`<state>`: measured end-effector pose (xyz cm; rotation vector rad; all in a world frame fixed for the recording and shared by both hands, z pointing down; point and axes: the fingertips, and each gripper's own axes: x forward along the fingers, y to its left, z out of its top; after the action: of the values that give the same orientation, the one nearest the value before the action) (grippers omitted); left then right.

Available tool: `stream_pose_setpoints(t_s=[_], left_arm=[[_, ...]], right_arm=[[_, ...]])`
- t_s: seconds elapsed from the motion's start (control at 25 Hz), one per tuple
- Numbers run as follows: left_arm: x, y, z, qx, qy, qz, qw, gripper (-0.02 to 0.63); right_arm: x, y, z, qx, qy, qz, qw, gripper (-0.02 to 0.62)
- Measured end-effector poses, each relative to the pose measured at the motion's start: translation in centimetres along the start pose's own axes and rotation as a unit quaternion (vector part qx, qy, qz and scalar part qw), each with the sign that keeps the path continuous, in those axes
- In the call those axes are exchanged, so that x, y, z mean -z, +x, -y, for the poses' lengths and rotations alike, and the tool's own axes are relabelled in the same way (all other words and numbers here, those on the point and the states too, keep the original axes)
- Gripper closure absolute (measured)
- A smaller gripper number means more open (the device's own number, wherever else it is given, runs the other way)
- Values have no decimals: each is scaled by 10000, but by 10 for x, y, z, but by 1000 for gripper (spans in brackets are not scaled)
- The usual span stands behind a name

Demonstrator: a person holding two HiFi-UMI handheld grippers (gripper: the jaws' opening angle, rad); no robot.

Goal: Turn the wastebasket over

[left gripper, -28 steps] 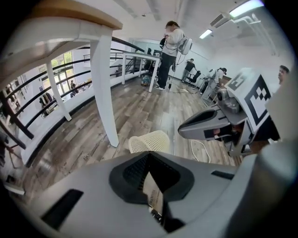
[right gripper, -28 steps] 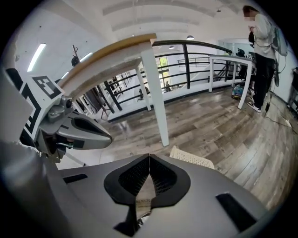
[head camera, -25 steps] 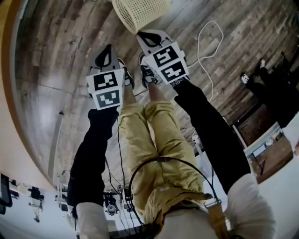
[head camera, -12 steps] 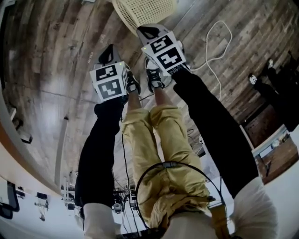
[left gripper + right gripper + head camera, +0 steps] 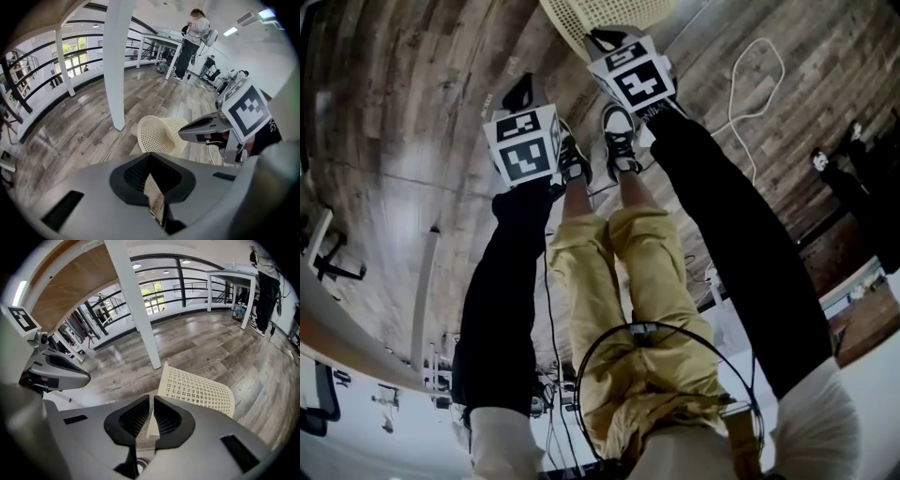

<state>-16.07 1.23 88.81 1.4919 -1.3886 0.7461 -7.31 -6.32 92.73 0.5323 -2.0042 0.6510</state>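
Observation:
The cream mesh wastebasket [image 5: 609, 11] is cut off by the top edge of the head view. It rests tilted on the wooden floor, its open mouth [image 5: 159, 137] turned toward the left gripper view. My right gripper [image 5: 598, 39] is shut on the basket's rim [image 5: 151, 425], which shows as a cream strip between its jaws, and the basket's mesh wall [image 5: 199, 391] spreads out just beyond them. My left gripper [image 5: 521, 89] hangs to the left of the basket, apart from it, its jaws shut with nothing in them. In the left gripper view the right gripper [image 5: 202, 130] reaches the basket from the right.
A white pillar [image 5: 116, 65] stands just behind the basket on the left. A white cable [image 5: 752, 84] loops over the floor at the right. The person's shoes [image 5: 619, 141] stand close behind the grippers. A railing [image 5: 187, 275] runs along the far edge, and another person [image 5: 192, 42] stands at a table.
Both grippers have moved forward, up the head view. The basket has slid further past the top edge, with the right gripper still at its rim.

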Motion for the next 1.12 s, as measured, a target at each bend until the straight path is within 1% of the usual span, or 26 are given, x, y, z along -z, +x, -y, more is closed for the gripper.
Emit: stream_pose_setpoints(t_s=[0.12, 0.24, 0.36, 0.52, 0.72, 0.76, 0.96, 1.12], left_arm=[[1, 8, -5, -39, -96, -35, 9999, 604], [2, 14, -14, -106, -200, -62, 9997, 604], [2, 16, -21, -166, -268, -61, 9995, 604], [2, 19, -28, -195, -329, -68, 9992, 604], [4, 19, -30, -205, -352, -74, 9991, 604], [5, 19, -29, -201, -345, -86, 9992, 604], [4, 18, -21, -155, -323, -99, 9993, 604], [-1, 12, -20, -160, -294, -81, 9994, 604]], right_arm=[[0, 10, 8, 101, -5, -60, 9999, 566], [0, 18, 11, 135, 11, -75, 9999, 533], [4, 24, 12, 145, -12, -201, 9997, 520], [8, 33, 13, 124, -24, -322, 9994, 520], [6, 37, 10, 139, -65, -306, 9994, 521], [6, 36, 10, 143, -67, -324, 9994, 531], [9, 28, 14, 180, 358, -312, 9987, 555], [0, 14, 9, 9, 395, -105, 9992, 555]])
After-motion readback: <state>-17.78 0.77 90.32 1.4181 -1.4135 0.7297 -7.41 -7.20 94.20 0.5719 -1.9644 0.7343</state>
